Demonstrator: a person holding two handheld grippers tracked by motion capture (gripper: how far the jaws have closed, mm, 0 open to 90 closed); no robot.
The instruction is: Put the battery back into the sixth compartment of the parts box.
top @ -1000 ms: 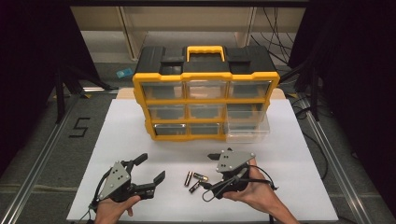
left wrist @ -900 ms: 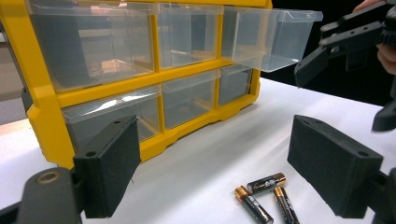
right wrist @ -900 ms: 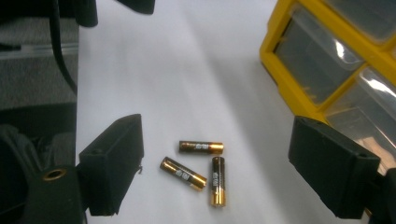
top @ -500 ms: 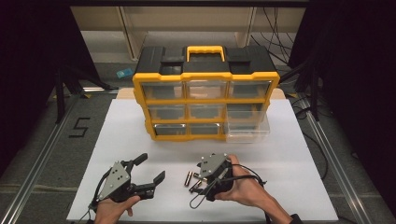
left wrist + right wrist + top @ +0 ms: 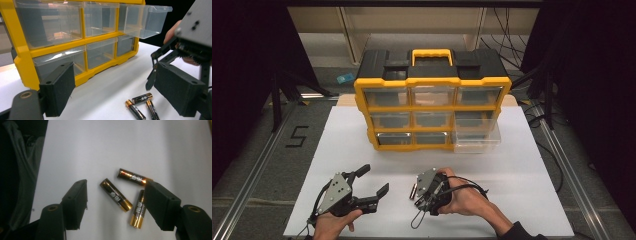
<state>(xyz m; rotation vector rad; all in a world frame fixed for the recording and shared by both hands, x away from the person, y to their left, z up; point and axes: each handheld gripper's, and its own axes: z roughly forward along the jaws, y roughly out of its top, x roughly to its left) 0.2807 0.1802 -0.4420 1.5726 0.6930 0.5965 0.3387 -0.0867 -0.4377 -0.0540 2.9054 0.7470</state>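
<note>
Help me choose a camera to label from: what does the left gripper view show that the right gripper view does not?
Left gripper view: the yellow drawer cabinet, its one pulled-out clear drawer, and the right claw seen from outside, in the person's hand. Right gripper view: a look down between the right claw's open jaws, which have just been closing with a battery between them, not yet gripped, plus dark fabric past the table edge. Shared: the three batteries lying loose on the white table.
</note>
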